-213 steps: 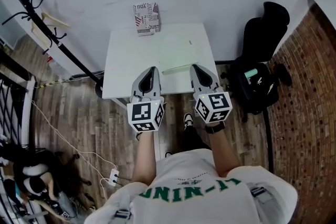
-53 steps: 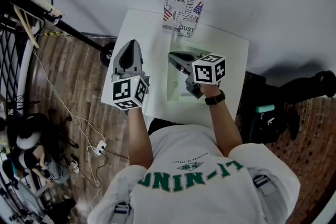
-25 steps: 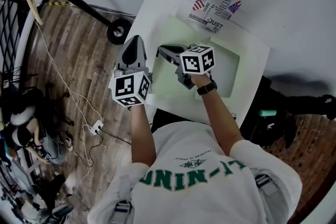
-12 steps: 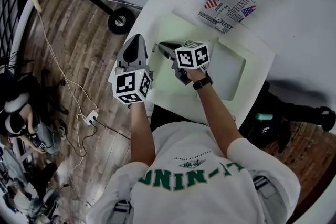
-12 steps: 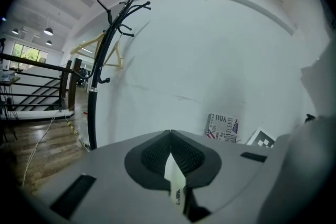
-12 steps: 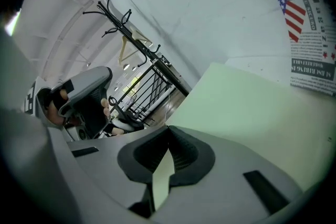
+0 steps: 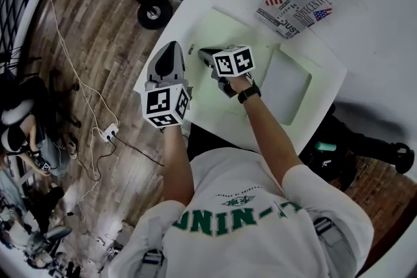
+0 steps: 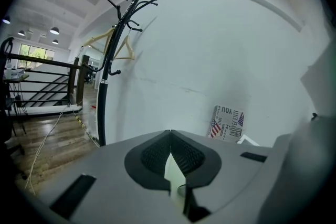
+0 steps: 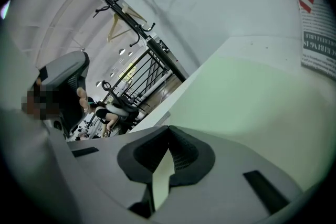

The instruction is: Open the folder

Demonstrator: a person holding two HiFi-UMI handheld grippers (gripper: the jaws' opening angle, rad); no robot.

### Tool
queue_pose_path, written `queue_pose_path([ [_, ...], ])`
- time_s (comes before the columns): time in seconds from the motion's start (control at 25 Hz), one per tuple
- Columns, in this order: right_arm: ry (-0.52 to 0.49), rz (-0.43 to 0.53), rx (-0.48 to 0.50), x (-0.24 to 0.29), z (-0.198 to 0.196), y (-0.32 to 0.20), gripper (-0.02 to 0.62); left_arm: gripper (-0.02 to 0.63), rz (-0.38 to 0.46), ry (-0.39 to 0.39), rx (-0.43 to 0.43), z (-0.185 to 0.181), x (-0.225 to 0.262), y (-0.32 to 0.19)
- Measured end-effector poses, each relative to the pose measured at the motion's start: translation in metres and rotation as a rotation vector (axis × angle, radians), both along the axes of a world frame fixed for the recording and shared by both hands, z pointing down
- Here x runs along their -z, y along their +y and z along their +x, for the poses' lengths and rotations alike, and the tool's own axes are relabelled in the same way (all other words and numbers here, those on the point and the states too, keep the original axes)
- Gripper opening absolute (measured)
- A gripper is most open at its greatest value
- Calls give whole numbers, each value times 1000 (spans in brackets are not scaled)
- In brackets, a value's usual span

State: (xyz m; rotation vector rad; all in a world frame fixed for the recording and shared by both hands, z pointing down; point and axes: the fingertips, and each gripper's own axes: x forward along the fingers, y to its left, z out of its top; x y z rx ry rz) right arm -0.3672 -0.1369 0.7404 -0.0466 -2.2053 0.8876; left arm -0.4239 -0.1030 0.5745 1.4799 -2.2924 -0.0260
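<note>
A pale green folder (image 7: 225, 29) lies spread flat on the white table (image 7: 195, 0), one green leaf at the left and a paler leaf (image 7: 287, 81) at the right. My right gripper (image 7: 202, 51) is shut with nothing between its jaws, its tip low over the left leaf near its outer edge. In the right gripper view the closed tips (image 9: 169, 126) point across the green sheet (image 9: 252, 97). My left gripper (image 7: 171, 43) hangs at the table's left edge beside the folder, its jaws (image 8: 170, 131) shut and empty.
A printed box with flag patterns (image 7: 298, 3) stands at the table's far side against the wall and also shows as the box (image 8: 227, 123). A coat rack's wheeled base (image 7: 155, 10) and cables (image 7: 104, 133) are on the wooden floor at the left. A dark chair (image 7: 352, 140) stands right.
Both grippers have sunk toward the table. The right one has slid further toward the folder's left edge. Both stay shut.
</note>
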Motion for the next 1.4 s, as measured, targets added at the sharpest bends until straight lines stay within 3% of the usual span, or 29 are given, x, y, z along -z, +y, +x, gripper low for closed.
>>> queue_pose_path([
  [0.2, 52, 30, 20, -15, -1, 2, 17, 14, -19, 2, 26, 2, -8, 12],
  [0.48, 193, 159, 109, -42, 2, 10, 17, 14, -34, -15, 44, 2, -10, 26],
  [0.72, 209, 176, 116, -46, -1, 13, 17, 14, -36, -14, 53, -2, -11, 33],
  [0.92, 189, 207, 92, -30, 1, 12, 17, 14, -33, -15, 43, -1, -7, 35],
  [1.4, 10, 190, -30, 59, 28, 0, 17, 14, 18, -47, -20, 16, 29, 15],
])
